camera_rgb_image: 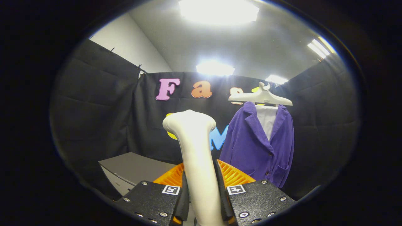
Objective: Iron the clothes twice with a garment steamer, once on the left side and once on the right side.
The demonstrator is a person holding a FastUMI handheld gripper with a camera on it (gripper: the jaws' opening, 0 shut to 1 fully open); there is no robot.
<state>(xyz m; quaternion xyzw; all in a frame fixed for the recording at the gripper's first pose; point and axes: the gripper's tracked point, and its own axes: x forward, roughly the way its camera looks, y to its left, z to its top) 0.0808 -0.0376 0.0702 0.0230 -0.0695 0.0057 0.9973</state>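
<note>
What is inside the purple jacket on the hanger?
A white garment shows between the lapels of the purple jacket, both hanging from the white hanger. Below the lapels the jacket covers it. The tongs are shut on the steamer handle.

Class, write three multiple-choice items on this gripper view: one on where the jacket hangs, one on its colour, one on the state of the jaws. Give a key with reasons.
1. Where does the jacket hang relative to the garment steamer?
A. Beyond it and to its right
B. Between the jaws
C. On the grey table

2. What colour is the jacket?
A. Green
B. Purple
C. Red

3. What are the jaws of the gripper doing?
A. Standing wide open
B. Shut on the hanger
C. Shut on the steamer's handle

Key: 1 A, the jacket hangs from a white hanger against the booth wall, past the steamer. 2 B, its cloth is plainly purple. 3 C, both fingers press the white handle from either side.
</note>
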